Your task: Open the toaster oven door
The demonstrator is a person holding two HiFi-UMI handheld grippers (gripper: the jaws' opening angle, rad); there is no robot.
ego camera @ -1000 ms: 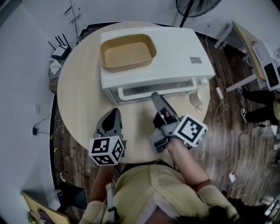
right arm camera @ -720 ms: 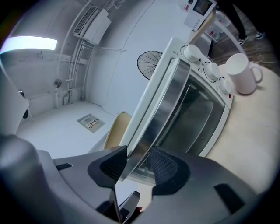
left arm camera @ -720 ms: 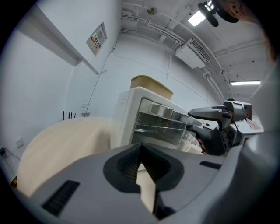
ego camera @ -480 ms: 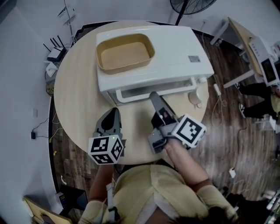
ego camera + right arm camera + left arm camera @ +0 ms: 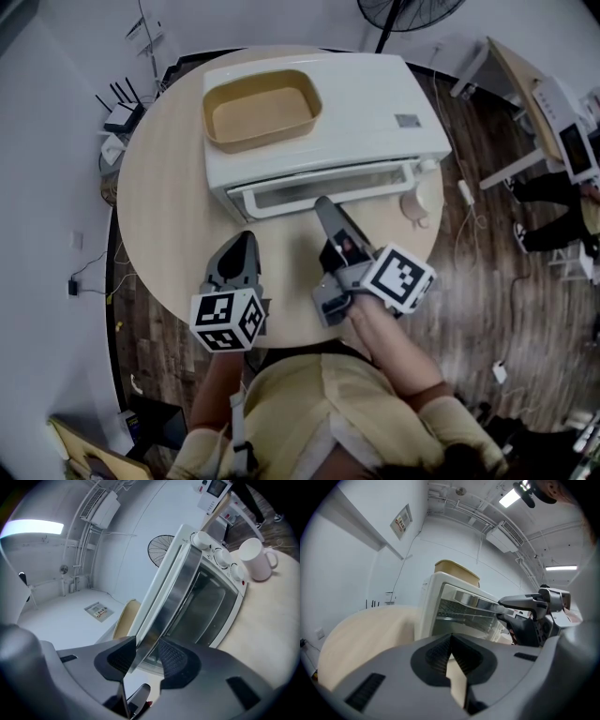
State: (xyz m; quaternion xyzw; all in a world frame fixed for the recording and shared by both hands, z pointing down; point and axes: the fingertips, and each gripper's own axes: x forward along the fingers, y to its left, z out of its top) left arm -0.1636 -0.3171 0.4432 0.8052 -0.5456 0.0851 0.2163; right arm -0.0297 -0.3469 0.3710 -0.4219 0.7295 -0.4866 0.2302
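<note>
A white toaster oven [image 5: 375, 103] stands on the round table [image 5: 169, 206] with a tan tray [image 5: 262, 111] on its top. Its glass door [image 5: 319, 190] leans slightly out at the top. My right gripper [image 5: 322, 203] is at the door's front, shut on the metal handle bar [image 5: 174, 590], which runs between the jaws of the right gripper [image 5: 144, 657]. The left gripper [image 5: 244, 240] rests low over the table in front of the oven, shut and holding nothing. In the left gripper view the left gripper [image 5: 450, 651] faces the oven [image 5: 440, 606], and the right gripper [image 5: 506, 607] holds the handle [image 5: 476, 600].
A white mug [image 5: 419, 200] stands on the table just right of the oven, near its knobs [image 5: 220, 555]. The table edge curves close behind both grippers. A fan [image 5: 403, 14], a desk [image 5: 539, 84] and cables lie on the floor beyond.
The door's top edge has come a little further out from the oven body, with the right gripper drawn slightly back on the handle. The left gripper has stayed put.
</note>
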